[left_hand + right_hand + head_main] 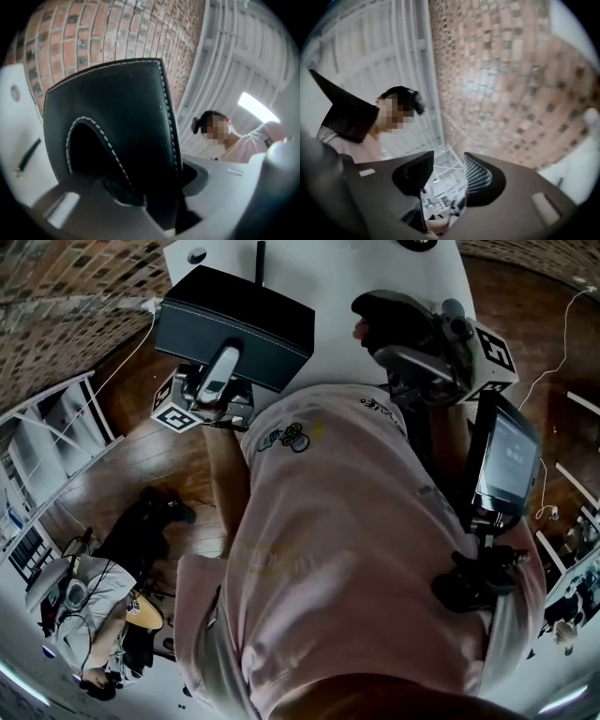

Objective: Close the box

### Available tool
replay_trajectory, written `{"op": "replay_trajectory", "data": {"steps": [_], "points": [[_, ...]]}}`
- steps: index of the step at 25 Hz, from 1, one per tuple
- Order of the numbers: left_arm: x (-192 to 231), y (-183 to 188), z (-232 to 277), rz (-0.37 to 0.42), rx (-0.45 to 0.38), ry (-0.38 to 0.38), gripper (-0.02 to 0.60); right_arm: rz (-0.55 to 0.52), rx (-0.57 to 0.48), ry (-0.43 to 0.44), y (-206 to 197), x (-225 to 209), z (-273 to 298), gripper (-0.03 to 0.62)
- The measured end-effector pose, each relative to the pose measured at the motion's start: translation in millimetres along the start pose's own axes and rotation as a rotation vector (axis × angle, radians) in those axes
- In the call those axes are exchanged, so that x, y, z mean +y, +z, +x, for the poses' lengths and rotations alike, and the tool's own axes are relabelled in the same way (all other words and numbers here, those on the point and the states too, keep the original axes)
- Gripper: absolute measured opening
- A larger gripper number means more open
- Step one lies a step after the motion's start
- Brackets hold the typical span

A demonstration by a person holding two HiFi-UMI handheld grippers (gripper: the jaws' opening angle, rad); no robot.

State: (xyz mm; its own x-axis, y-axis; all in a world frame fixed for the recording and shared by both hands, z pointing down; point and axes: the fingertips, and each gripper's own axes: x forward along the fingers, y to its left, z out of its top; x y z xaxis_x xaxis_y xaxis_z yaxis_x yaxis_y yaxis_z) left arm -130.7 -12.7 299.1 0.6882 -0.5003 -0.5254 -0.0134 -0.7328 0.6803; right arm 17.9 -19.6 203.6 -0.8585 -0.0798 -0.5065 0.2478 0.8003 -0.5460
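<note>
The black box with pale stitching sits on the far left part of the white table, just beyond the person's pink shirt. The left gripper reaches to the box's near edge and touches it there. In the left gripper view, a stitched black flap of the box fills the middle of the picture and runs down between the jaws. The left gripper is pressed together on this flap, pinching it.

The right gripper is held up over the near right part of the table, well apart from the box, with its marker cube on the right side. In the right gripper view, the right gripper has its jaws spread. Only the room behind shows through the gap, and nothing lies between the ribbed pads.

A small screen is mounted just to the right of the person's body. A brick wall stands behind the table. Another person sits low at the near left, on the wooden floor. A short dark strip lies on the table to the left of the box.
</note>
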Motion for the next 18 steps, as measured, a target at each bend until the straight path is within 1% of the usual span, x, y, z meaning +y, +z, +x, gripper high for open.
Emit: {"op": "replay_trajectory", "data": {"steps": [2,3,5,6,7,8,9,10,11,12,15,18], "points": [[23,-14,-9,0.055,0.134,0.160,0.149,0.026,-0.009,-0.316,-16,-70,-43,0.149],[34,-23,-15,0.076,0.207,0.234,0.150,0.040,0.001,-0.450,-29,-96,-68,0.139],[52,-42,-29,0.100,0.343,0.364,0.150,0.070,0.045,-0.670,-57,-133,-116,0.130],[62,-52,-36,0.102,0.403,0.422,0.150,0.054,0.083,-0.774,-71,-147,-139,0.094],[71,-62,-44,0.098,0.458,0.476,0.150,0.004,0.144,-0.881,-85,-158,-163,0.046],[82,-73,-53,0.091,0.508,0.523,0.150,-0.073,0.230,-0.985,-98,-168,-185,0.003],[92,-85,-61,0.083,0.558,0.565,0.150,-0.151,0.330,-1.074,-112,-175,-203,0.002],[101,-99,-69,0.076,0.616,0.603,0.150,-0.202,0.417,-1.138,-126,-180,-218,0.003],[108,-113,-74,0.073,0.684,0.635,0.150,-0.222,0.474,-1.176,-136,-183,-228,0.003],[112,-128,-78,0.072,0.758,0.661,0.150,-0.226,0.505,-1.193,-144,-184,-233,0.003],[121,-163,-83,0.088,0.977,0.730,0.152,-0.254,0.585,-1.199,-159,-183,-238,0.002],[130,-197,-88,0.064,1.185,0.789,0.152,-0.298,0.664,-1.210,-168,-184,-240,0.002]]}}
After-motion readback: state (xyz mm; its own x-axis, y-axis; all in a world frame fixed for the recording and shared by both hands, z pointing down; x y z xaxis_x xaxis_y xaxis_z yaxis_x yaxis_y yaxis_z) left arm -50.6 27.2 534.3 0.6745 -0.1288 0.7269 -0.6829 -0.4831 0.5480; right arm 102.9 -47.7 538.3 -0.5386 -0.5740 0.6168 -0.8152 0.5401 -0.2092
